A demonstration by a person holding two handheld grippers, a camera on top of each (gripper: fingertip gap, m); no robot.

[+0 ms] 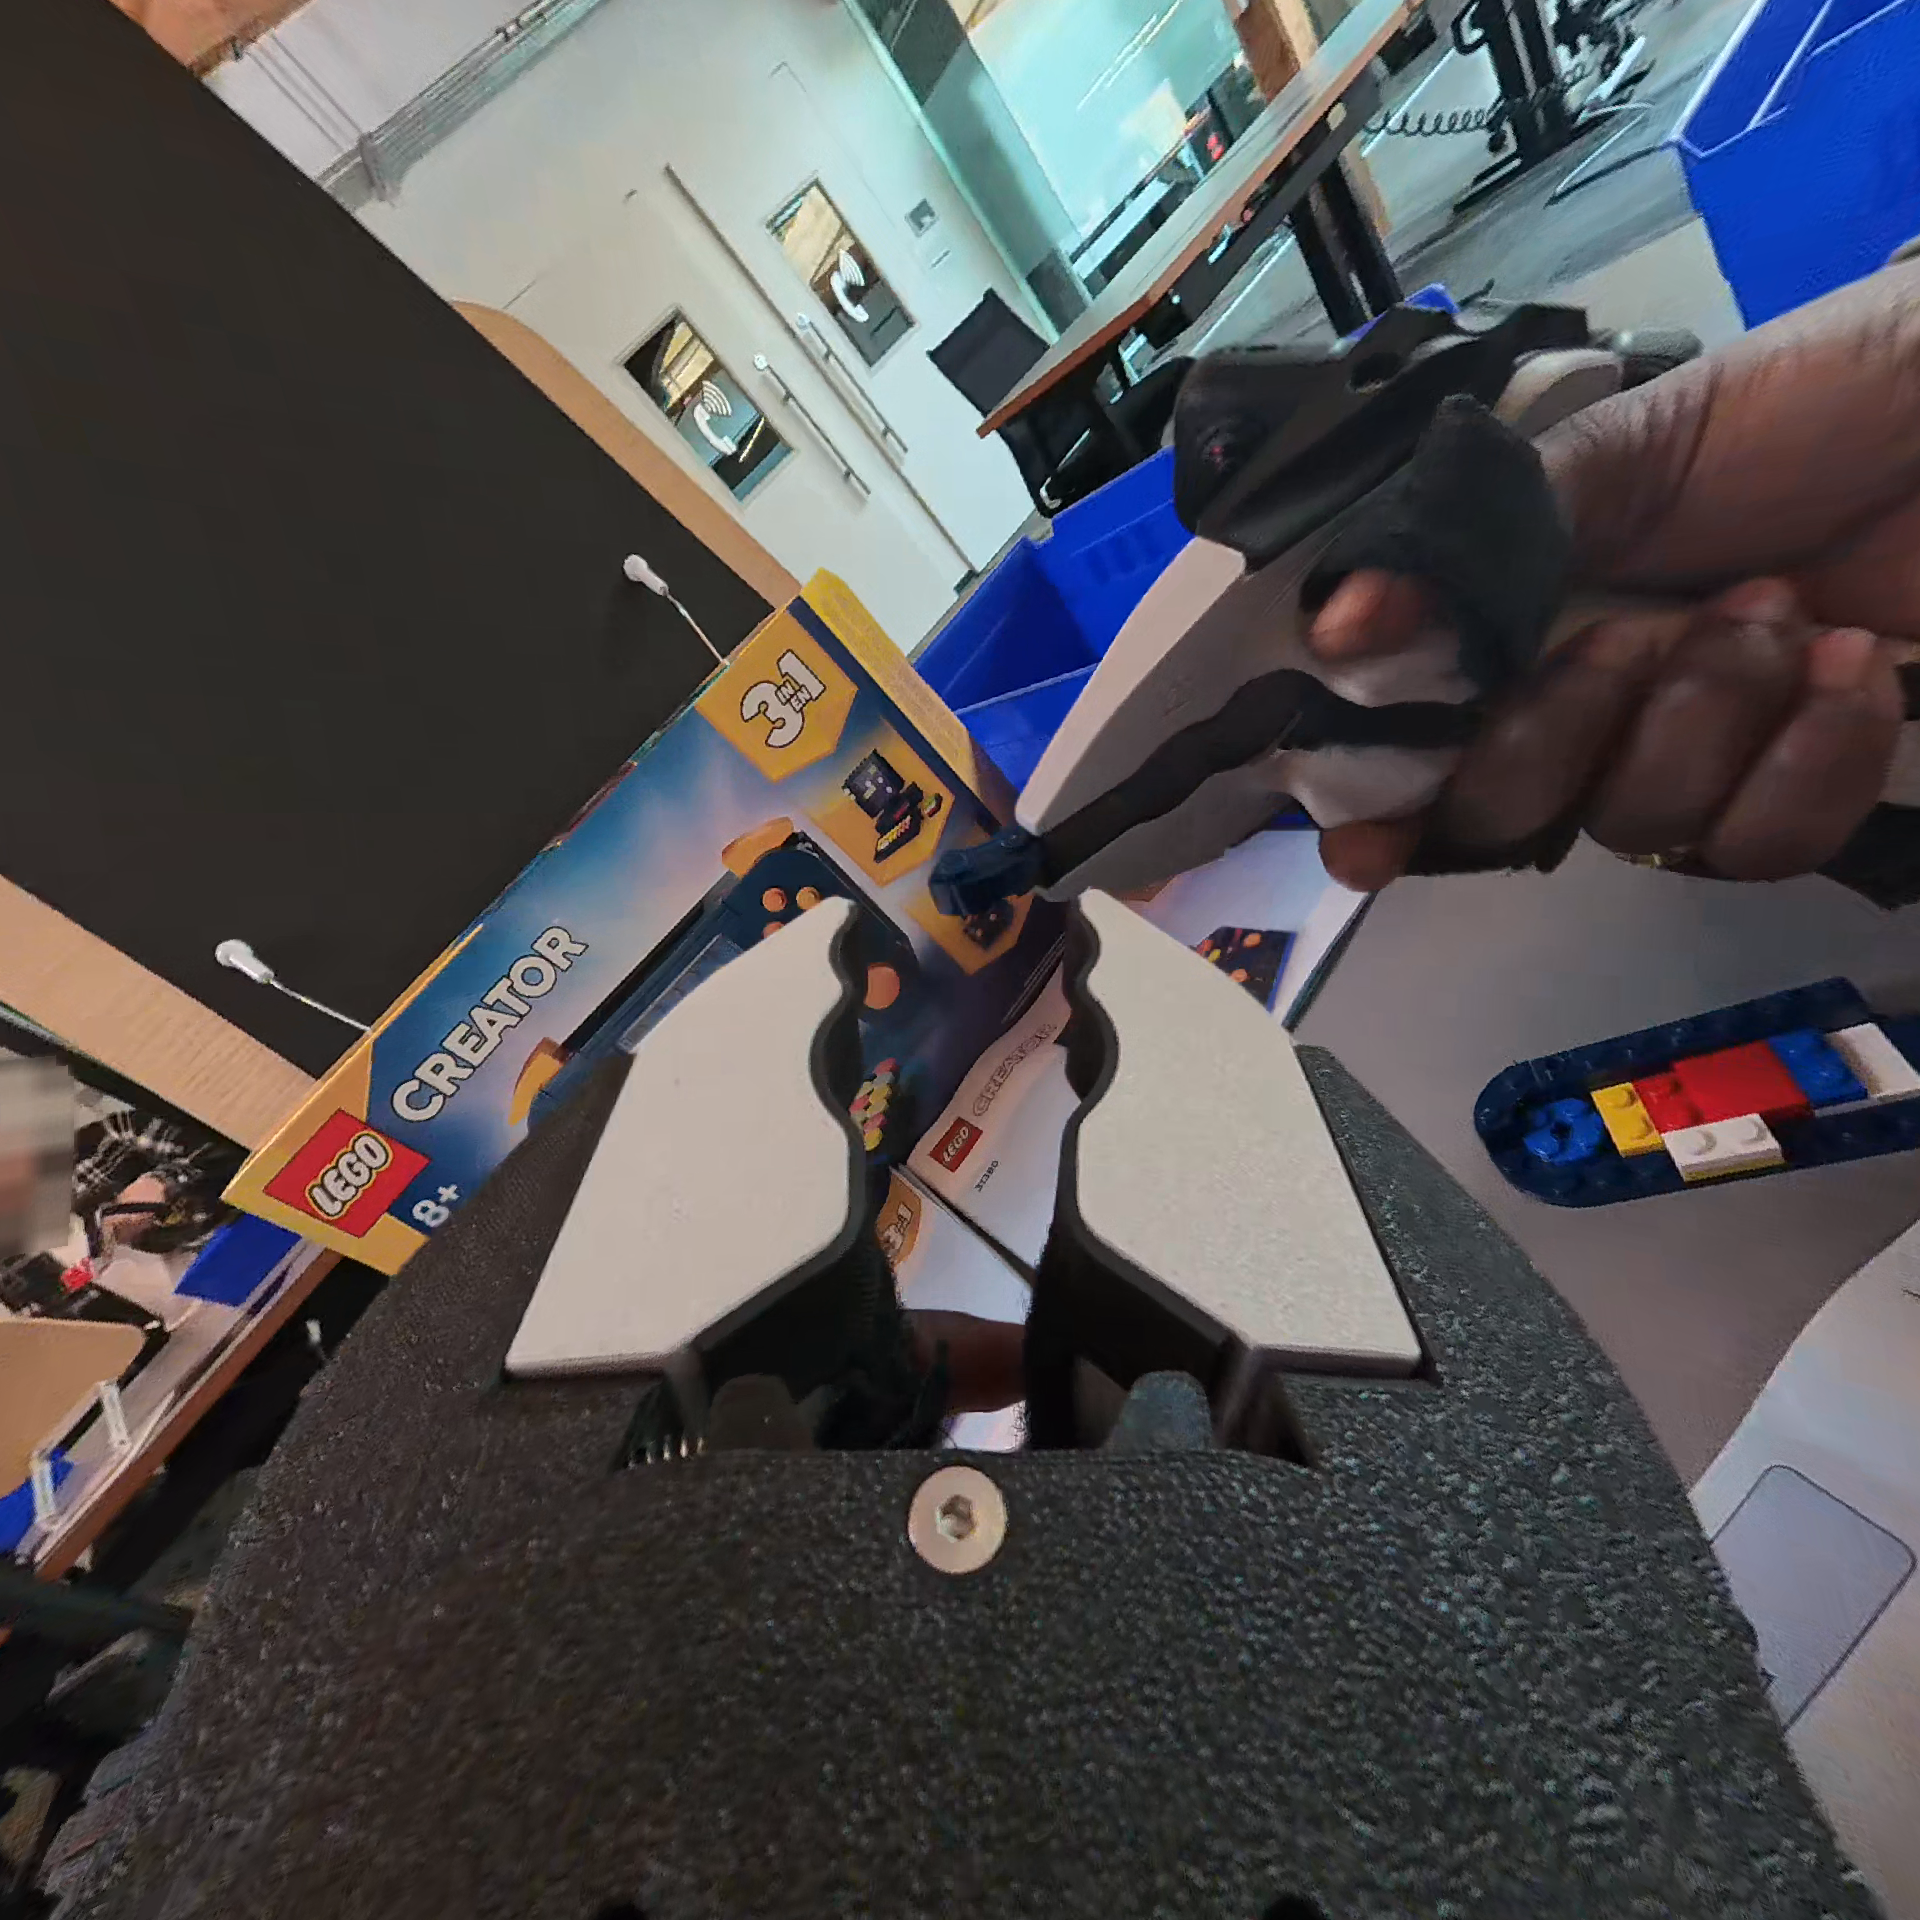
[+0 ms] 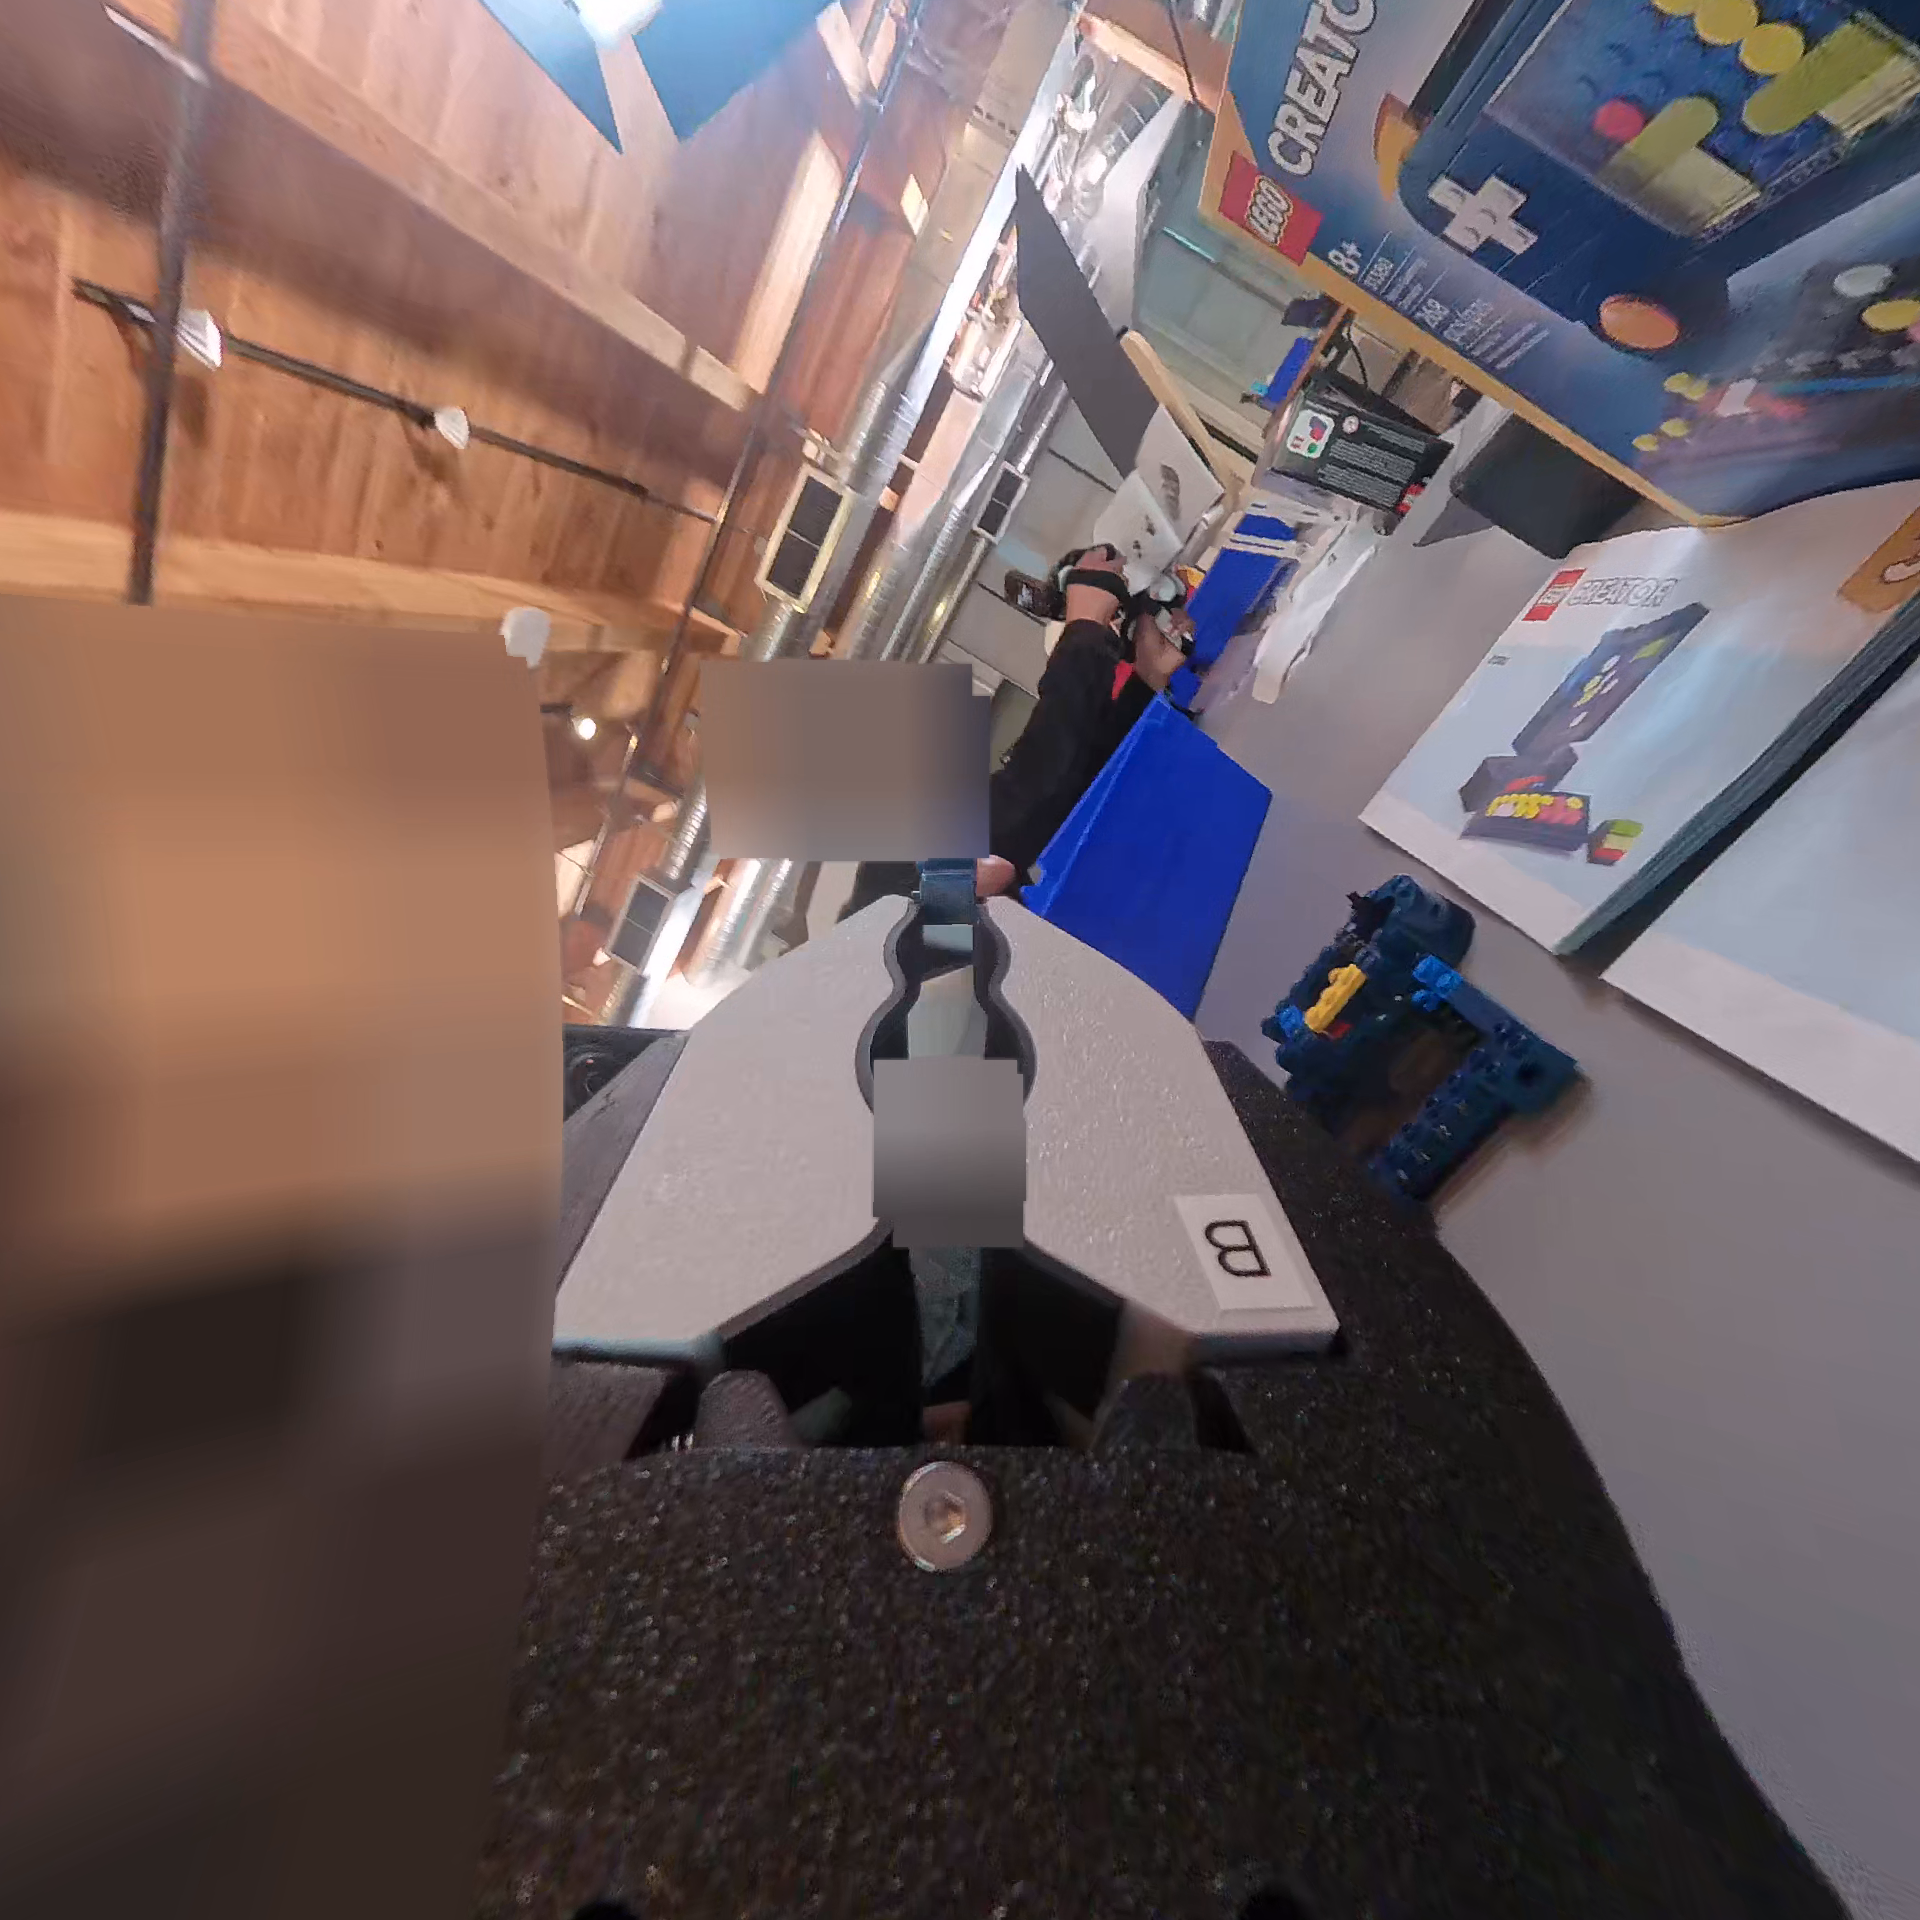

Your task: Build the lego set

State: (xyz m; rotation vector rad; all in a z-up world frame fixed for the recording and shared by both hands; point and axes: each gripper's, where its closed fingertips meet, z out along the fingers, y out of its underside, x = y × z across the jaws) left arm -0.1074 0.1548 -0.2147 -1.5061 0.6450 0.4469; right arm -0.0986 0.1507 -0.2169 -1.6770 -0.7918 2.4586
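Observation:
My left gripper (image 1: 961,914) is open and empty, held in the air in front of a toy brick set box (image 1: 582,987). My right gripper (image 2: 943,906) is shut on a small dark blue brick piece (image 2: 945,896) pinched at its fingertips. In the left wrist view the right gripper (image 1: 1029,831) comes in from the upper right in a person's hand, with the dark blue piece (image 1: 982,868) just above and between my left fingertips, apart from them. A dark blue plate with red, yellow, white and blue bricks (image 1: 1704,1091) lies on the grey table at the right.
A dark blue brick build (image 2: 1413,1049) lies on the grey table (image 2: 1558,1299) near instruction booklets (image 2: 1621,748). Blue bins (image 2: 1143,852) stand behind. A black panel (image 1: 260,520) rises at the left. A person works at a far table.

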